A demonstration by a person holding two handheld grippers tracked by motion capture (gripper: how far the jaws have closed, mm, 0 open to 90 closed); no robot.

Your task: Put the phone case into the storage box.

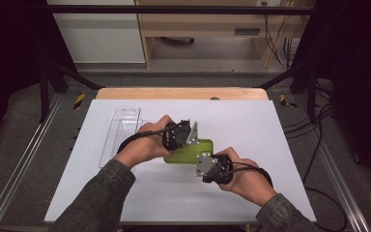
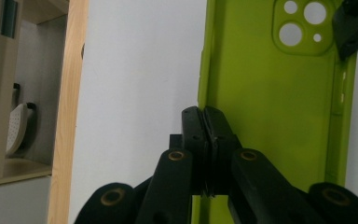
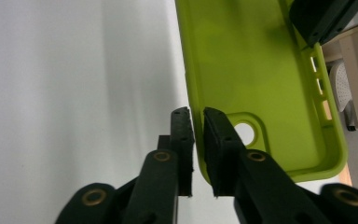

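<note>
Lime-green phone case [image 1: 192, 151] lying flat on white table [image 1: 251, 125], approx. centre, inside face up, between both grippers. Camera cutouts at the end nearest right gripper.

Left gripper [image 2: 205, 140]: fingers [image 2: 193, 135] pressed together, clamped on case's long side wall, no gap visible betw. pads. Seen from above, left hand [image 1: 142, 145] comes in from lower left, forearm angled up toward centre, knuckles up, gripper [image 1: 186, 135] pointing right & slightly down onto far-left edge of case.

Right gripper [image 3: 198, 140]: fingers [image 3: 182, 140] straddling case's side wall near camera cutout, narrow slit showing betw. pads; wall sits in that slit, but pads not clearly pressing — loose, barely apart. Right hand [image 1: 244, 176] enters from lower right, wrist bent inward, gripper [image 1: 207, 162] aimed left & up at near-right edge of case.

Clear plastic tray [image 1: 121, 133] on table's left part, well apart from case, behind left hand. Wooden table edge [image 1: 181, 93] along far side.
</note>
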